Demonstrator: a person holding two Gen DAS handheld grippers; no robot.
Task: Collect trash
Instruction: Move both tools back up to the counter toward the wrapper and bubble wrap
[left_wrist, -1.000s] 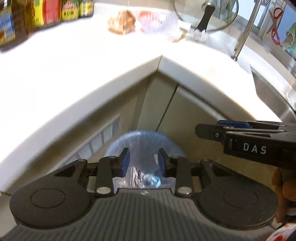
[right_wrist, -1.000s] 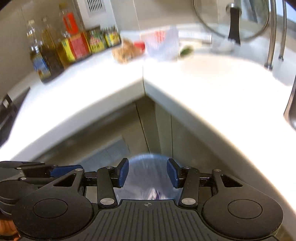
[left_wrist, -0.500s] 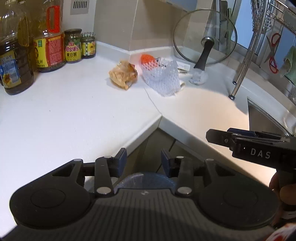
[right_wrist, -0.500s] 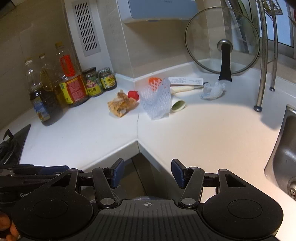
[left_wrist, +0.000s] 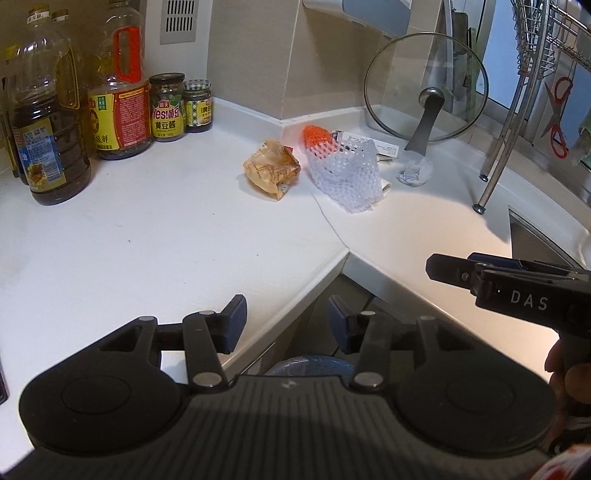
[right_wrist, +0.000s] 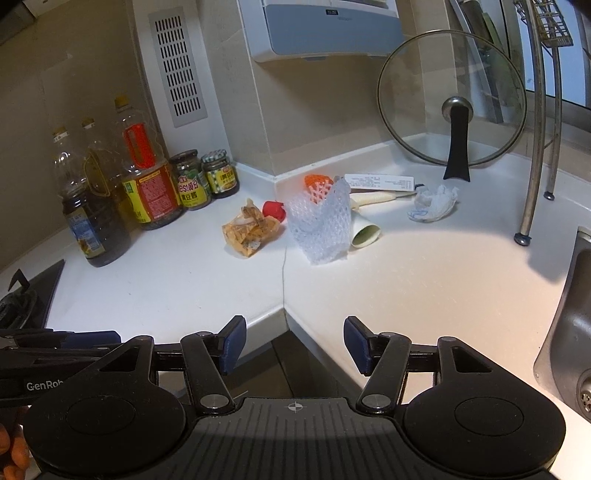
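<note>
Both grippers are held above the inner corner edge of the white L-shaped desk (right_wrist: 177, 280).

Left gripper (left_wrist: 287, 325): jaws partly apart, having just been opening; nothing is seen between the blue pads. Right gripper (right_wrist: 293, 343): jaws set wider, also just opened further, with nothing between them. In the left wrist view the right gripper body is seen at the right edge, marked "DAS"; in the right wrist view the left one is marked "GenRob", the rest cut off.

Trash is grouped at the far corner of the desk:
- crumpled tan plastic wrapper (right_wrist: 249, 232), long axis running roughly left to right;
- white foam fruit net (right_wrist: 320, 229), standing upright, open end up;
- orange foam net (right_wrist: 317, 183) behind it, against the wall;
- small red item (right_wrist: 274, 211) between wrapper and white net, kind not readable;
- white paper cup (right_wrist: 364, 230) lying on its side, mouth toward the camera and right;
- crumpled white tissue (right_wrist: 433, 203) further right, well apart from the net;
- white printed paper slip (right_wrist: 380, 181), text too small to read.

A blue-lined bin (left_wrist: 310, 365) is partly seen below the desk edge, between the left gripper fingers.

Surroundings: oil bottles (left_wrist: 44, 129) and jars at left, one jar (left_wrist: 168, 107) labelled "Yes!"; a glass pot lid (right_wrist: 452, 99) leaning on the wall; a steel sink (right_wrist: 569, 332) at right.
</note>
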